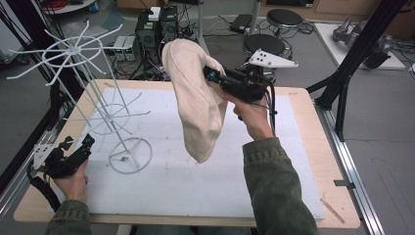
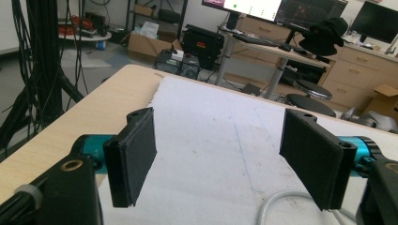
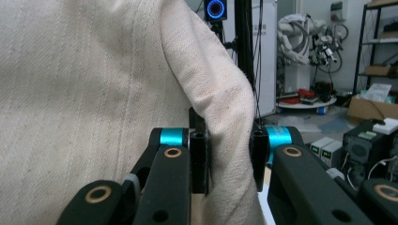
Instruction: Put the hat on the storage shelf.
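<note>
Cream hat point(image 1: 195, 98) pinched between right tongs point(image 1: 211, 74), above the table.

White wire hat rack point(image 1: 95, 105) standing on the white-padded tabletop point(image 1: 313, 161), black stools point(image 1: 284, 18) behind, monitors point(image 2: 253, 7) on a desk

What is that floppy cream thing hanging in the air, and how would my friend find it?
Start at the big white mat on the wooden table. Above its middle, the right gripper is shut on a cream cloth hat that droops down. The white wire rack to its left is thin, stiff and bare, while the hat is soft, wide and held off the table.
</note>
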